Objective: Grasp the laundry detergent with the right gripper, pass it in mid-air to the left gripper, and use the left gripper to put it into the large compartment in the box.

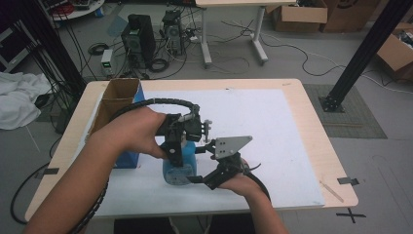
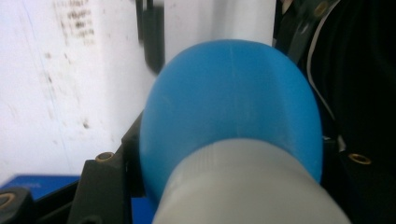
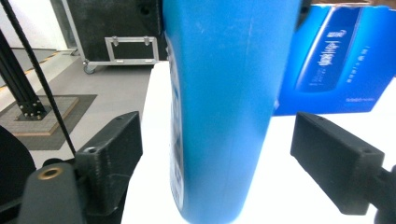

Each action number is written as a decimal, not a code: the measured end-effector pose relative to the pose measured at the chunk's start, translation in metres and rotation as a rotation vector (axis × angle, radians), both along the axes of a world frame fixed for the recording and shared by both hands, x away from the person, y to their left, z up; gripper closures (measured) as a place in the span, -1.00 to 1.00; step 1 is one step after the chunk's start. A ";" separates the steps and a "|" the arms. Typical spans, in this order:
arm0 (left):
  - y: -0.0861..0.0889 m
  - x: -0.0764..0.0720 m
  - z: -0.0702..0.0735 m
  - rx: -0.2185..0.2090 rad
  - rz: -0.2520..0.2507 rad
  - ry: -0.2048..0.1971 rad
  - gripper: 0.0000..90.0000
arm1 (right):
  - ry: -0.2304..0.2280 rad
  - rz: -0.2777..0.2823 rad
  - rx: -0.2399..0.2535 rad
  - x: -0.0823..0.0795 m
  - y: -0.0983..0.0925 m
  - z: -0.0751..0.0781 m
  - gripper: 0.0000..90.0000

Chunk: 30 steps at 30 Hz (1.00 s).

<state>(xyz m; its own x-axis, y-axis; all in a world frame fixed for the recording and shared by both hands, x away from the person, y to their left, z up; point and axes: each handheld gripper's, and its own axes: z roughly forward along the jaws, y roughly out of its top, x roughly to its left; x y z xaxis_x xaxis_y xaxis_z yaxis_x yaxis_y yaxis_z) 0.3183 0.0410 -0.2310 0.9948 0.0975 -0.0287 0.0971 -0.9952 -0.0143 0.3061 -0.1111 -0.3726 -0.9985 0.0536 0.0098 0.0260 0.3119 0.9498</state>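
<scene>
**Bottle clamped on top, freed lower down**

Standing upright beside the box (image 1: 127,158): bottle (image 1: 178,168). Gripping its upper part from above: left gripper (image 1: 176,146), clamped. Flanking its lower body without touching: right gripper (image 1: 210,178), apart, level, closing in sideways.

An open cardboard box (image 1: 119,97) with blue sides stands just left of the left gripper (image 1: 179,152), and beyond the jaws of the right gripper (image 1: 200,179) in its own view (image 3: 336,60). A white mat (image 1: 263,122) lies under both, on a wooden table (image 1: 314,131). Past them on the floor stand 2 computer towers (image 1: 139,39) among cables. A white cloth (image 1: 17,97) lies far to their left, and a black post (image 1: 363,51) rises far right
</scene>
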 end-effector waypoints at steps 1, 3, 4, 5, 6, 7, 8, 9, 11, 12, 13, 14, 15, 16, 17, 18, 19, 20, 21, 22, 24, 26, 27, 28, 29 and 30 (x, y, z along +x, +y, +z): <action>0.001 0.002 0.002 0.004 0.017 0.006 -0.12 | 0.004 -0.002 -0.007 0.001 -0.003 0.002 -0.68; 0.002 0.006 0.004 0.007 0.048 0.010 -0.12 | 0.006 -0.009 -0.027 0.002 -0.007 0.006 -0.71; 0.002 0.007 0.005 0.006 0.057 0.011 -0.12 | 0.012 -0.009 -0.038 0.002 -0.010 0.008 -0.73; 0.003 0.009 0.007 0.009 0.079 0.010 -0.12 | 0.010 -0.015 -0.049 0.003 -0.012 0.010 -0.76; 0.004 0.011 0.008 0.004 0.095 0.008 -0.12 | 0.014 -0.020 -0.061 0.003 -0.014 0.013 -0.79; 0.005 0.014 0.011 0.005 0.115 0.010 -0.12 | 0.015 -0.024 -0.072 0.003 -0.016 0.016 -0.80; 0.006 0.015 0.012 0.003 0.121 0.007 -0.12 | 0.012 -0.028 -0.091 0.004 -0.018 0.019 -0.82; 0.007 0.016 0.014 -0.003 0.129 0.005 -0.12 | 0.014 -0.027 -0.102 0.004 -0.019 0.021 -0.84; 0.008 0.018 0.018 -0.008 0.146 0.002 -0.12 | 0.001 -0.040 -0.121 0.005 -0.022 0.027 -0.85; 0.009 0.019 0.020 -0.010 0.156 0.002 -0.12 | 0.003 -0.038 -0.128 0.006 -0.023 0.030 -0.86; 0.010 0.020 0.022 -0.011 0.167 0.005 -0.12 | -0.001 -0.043 -0.141 0.007 -0.024 0.033 -0.88; 0.011 0.022 0.024 -0.014 0.181 0.010 -0.12 | -0.005 -0.045 -0.160 0.009 -0.025 0.036 -0.91; 0.012 0.024 0.027 -0.015 0.200 0.016 -0.13 | -0.004 -0.043 -0.179 0.010 -0.026 0.039 -0.94; 0.014 0.025 0.030 -0.021 0.216 0.019 -0.12 | -0.002 -0.044 -0.205 0.012 -0.026 0.042 -0.98; 0.015 0.027 0.033 -0.023 0.231 0.020 -0.13 | -0.001 -0.046 -0.234 0.013 -0.027 0.045 -1.00; 0.017 0.028 0.037 -0.025 0.246 0.022 -0.13 | -0.002 -0.045 -0.266 0.014 -0.027 0.048 -1.00; 0.019 0.030 0.041 -0.034 0.264 0.021 -0.13 | -0.005 -0.043 -0.294 0.016 -0.027 0.051 -1.00; 0.021 0.031 0.046 -0.043 0.286 0.020 -0.13 | -0.013 -0.046 -0.318 0.017 -0.028 0.053 -1.00; 0.024 0.033 0.050 -0.046 0.309 0.020 -0.13 | -0.012 -0.044 -0.339 0.019 -0.029 0.056 -1.00; 0.027 0.034 0.055 -0.055 0.332 0.018 -0.13 | -0.014 -0.047 -0.355 0.020 -0.030 0.058 -1.00; 0.032 0.038 0.065 -0.066 0.382 0.017 -0.13 | -0.019 -0.047 -0.387 0.023 -0.033 0.063 -1.00; 0.038 0.041 0.077 -0.070 0.425 0.013 -0.13 | -0.026 -0.051 -0.432 0.025 -0.034 0.068 -1.00; 0.041 0.043 0.082 -0.065 0.448 0.011 -0.13 | -0.025 -0.047 -0.458 0.026 -0.035 0.070 -1.00; 0.043 0.044 0.089 -0.065 0.468 0.005 -0.13 | -0.027 -0.044 -0.484 0.027 -0.035 0.071 -1.00; 0.046 0.045 0.095 -0.063 0.493 -0.003 -0.13 | -0.032 -0.045 -0.513 0.028 -0.036 0.073 -1.00; 0.048 0.046 0.101 -0.056 0.517 -0.009 -0.13 | -0.034 -0.043 -0.540 0.029 -0.036 0.074 -1.00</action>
